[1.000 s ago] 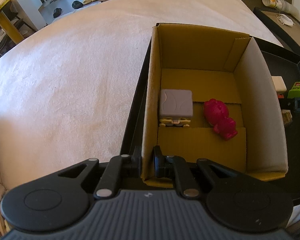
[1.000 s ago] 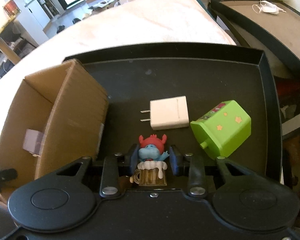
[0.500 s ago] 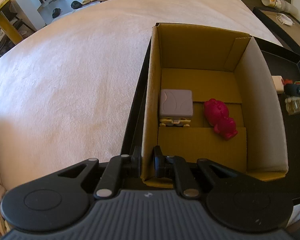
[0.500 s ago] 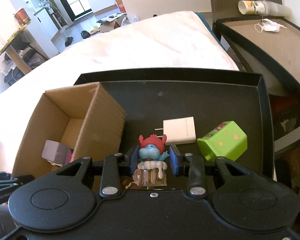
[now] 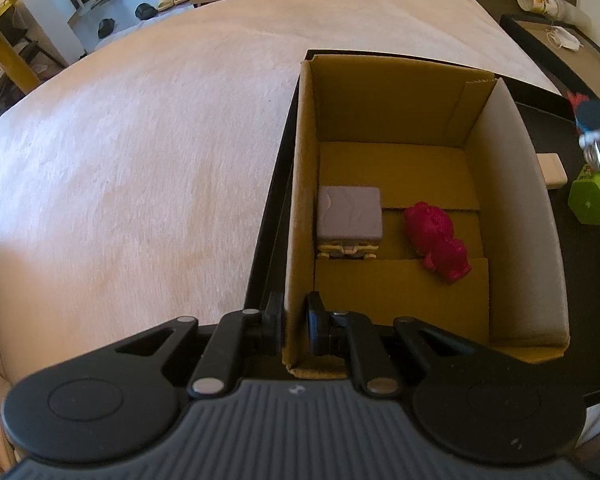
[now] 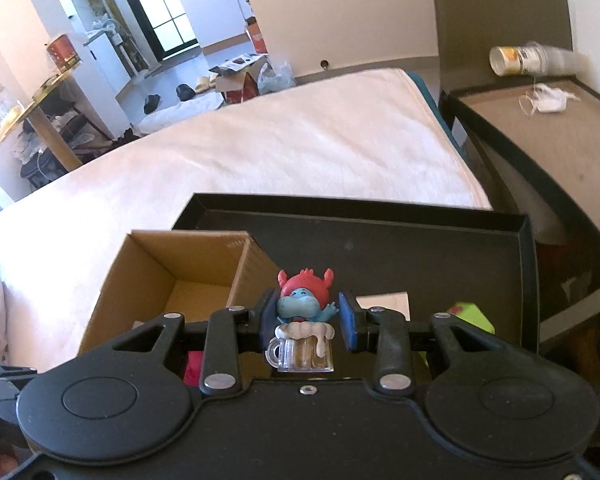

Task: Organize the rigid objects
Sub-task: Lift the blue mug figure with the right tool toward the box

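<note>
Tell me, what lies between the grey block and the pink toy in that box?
Nothing: only bare cardboard floor separates the grey block from the pink toy inside the box, seen in the left wrist view.

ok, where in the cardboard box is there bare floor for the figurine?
Free: the far half of the brown cardboard box floor, behind the grey cube toy and red figure, and the near strip toward the left gripper, clamped on the near wall. Crowded: the middle band, where both sit, cube against the left wall.
</note>
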{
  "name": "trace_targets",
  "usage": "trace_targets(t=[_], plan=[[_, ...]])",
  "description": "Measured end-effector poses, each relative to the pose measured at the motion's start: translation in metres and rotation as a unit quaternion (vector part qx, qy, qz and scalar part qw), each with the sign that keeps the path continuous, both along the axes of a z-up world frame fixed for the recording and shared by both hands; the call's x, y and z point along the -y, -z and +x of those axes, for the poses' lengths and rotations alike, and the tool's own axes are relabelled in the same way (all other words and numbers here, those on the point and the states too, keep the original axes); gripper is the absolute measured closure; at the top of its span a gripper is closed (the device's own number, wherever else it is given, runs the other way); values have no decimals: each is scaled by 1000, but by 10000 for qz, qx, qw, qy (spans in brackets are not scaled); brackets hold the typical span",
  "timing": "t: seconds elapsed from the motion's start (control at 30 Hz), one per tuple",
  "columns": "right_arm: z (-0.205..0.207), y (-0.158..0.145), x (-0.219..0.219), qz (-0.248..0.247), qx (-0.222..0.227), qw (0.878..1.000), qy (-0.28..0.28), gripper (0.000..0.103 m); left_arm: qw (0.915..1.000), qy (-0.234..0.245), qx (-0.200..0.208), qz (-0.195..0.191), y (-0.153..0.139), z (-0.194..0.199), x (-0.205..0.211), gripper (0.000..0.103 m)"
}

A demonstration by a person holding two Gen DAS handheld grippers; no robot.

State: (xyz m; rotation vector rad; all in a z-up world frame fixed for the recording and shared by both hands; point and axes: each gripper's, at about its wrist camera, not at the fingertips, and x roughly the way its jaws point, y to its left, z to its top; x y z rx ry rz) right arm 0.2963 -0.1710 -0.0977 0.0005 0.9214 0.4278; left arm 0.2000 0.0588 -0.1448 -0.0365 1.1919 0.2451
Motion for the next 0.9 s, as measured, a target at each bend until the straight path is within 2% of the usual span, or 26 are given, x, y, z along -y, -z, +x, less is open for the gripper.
trace_targets(t=[0.3, 0.9], plan=[[1, -15, -22, -62, 201, 9995, -219, 70, 9999, 15, 130, -50, -5, 1, -5, 93], [-2, -16, -85, -78, 133, 9972, -730, 70, 9994, 69, 111, -325, 1, 5, -15, 94]])
